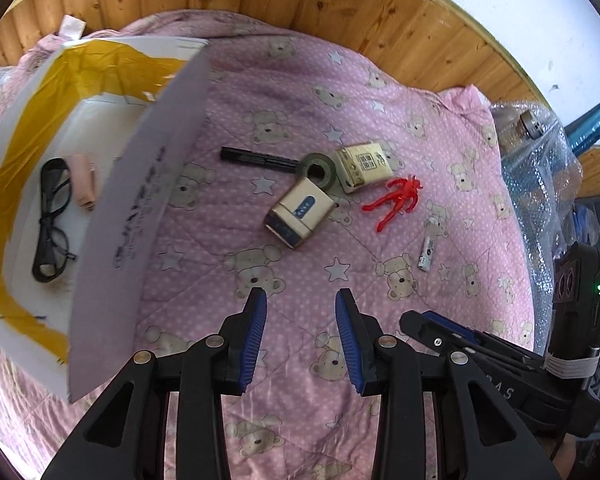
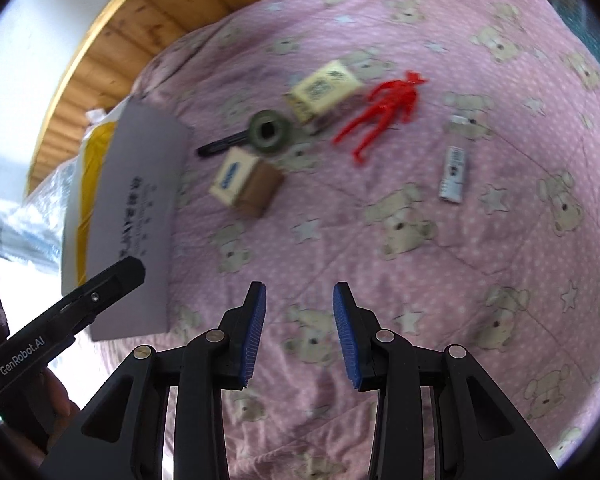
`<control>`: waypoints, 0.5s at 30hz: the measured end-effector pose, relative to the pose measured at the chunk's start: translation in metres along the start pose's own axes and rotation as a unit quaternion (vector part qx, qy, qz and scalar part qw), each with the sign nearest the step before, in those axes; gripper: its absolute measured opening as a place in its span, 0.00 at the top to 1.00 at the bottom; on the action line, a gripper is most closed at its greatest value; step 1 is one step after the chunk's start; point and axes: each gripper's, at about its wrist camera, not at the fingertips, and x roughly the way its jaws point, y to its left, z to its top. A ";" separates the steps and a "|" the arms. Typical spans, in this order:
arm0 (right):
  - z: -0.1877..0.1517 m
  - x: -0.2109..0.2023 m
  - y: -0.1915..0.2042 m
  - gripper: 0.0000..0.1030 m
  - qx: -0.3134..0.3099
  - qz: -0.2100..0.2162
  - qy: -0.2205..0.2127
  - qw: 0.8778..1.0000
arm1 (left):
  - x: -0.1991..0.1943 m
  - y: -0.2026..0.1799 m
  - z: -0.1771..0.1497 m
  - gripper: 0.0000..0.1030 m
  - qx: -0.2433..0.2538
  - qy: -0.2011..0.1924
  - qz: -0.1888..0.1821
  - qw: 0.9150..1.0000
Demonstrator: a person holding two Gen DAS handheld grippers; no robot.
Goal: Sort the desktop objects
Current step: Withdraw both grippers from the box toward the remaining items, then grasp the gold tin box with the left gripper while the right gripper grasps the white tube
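On a pink bear-print quilt lie a black pen, a dark tape roll, two small tan boxes, a red toy figure and a small white tube. An open white box at the left holds black glasses and a pale pink item. My left gripper hovers open over the quilt, short of the objects. My right gripper is open too; ahead of it are the red figure, the tube, the tape and both boxes.
A wooden surface borders the quilt at the back. Bubble wrap with a metal-capped item lies at the right edge. The other gripper's body shows at the lower right of the left wrist view, and a hand at the right view's lower left.
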 end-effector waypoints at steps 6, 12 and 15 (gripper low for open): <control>0.018 0.002 -0.029 0.64 0.039 -0.015 -0.011 0.999 | 0.025 -0.005 0.012 0.62 0.003 0.020 -0.002 1.000; 0.036 0.008 -0.055 0.64 0.071 -0.028 -0.015 0.997 | 0.049 -0.004 0.029 0.55 -0.007 0.037 -0.001 0.999; 0.044 0.012 -0.066 0.64 0.082 -0.034 -0.015 0.996 | 0.062 -0.002 0.037 0.54 -0.007 0.042 0.003 0.999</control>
